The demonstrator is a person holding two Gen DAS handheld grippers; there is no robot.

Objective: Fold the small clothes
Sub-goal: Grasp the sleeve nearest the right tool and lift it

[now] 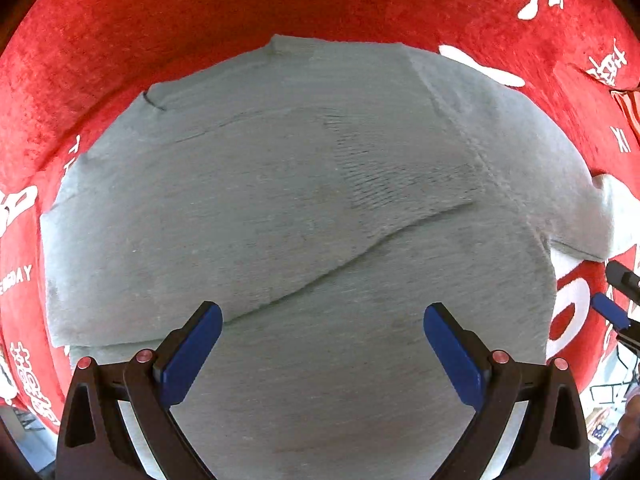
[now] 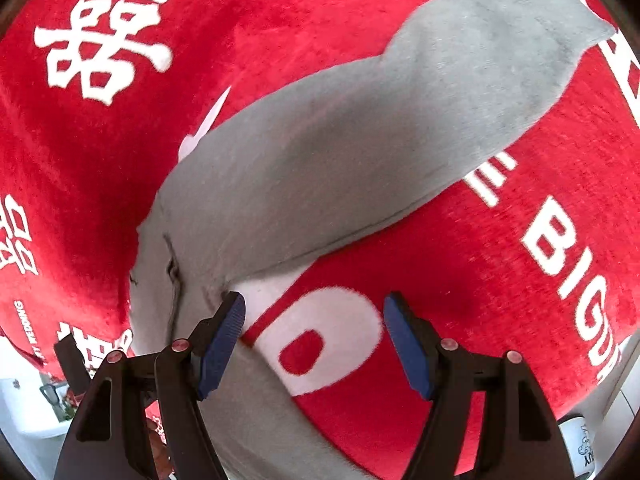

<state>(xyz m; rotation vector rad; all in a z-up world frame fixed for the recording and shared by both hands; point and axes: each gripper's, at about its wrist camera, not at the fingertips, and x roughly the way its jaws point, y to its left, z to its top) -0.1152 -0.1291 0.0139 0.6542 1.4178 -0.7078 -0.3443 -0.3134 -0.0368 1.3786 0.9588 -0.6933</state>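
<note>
Hovering over the grey garment (image 1: 304, 208), we hold our left claw (image 1: 323, 346) pointed straight down with its blue pads (image 1: 192, 356) spread wide apart and nothing between them. The cloth fills nearly everything ahead of and beneath this claw, lying flat on the red blanket (image 1: 160, 20) with white lettering, a diagonal crease running just beyond the fingertips. Far off to this claw's right, the tip of our other claw peeks in.

Our right claw (image 2: 314, 344) also stands open, gripping nothing; between its pads lies bare blanket and a white printed letter (image 2: 332, 336). The garment's sleeve (image 2: 400, 128) stretches away ahead and to the right of this claw, while the body of the garment sits at its left finger (image 2: 222, 344), whose tip is just at the cloth's edge; we cannot tell whether it touches.
</note>
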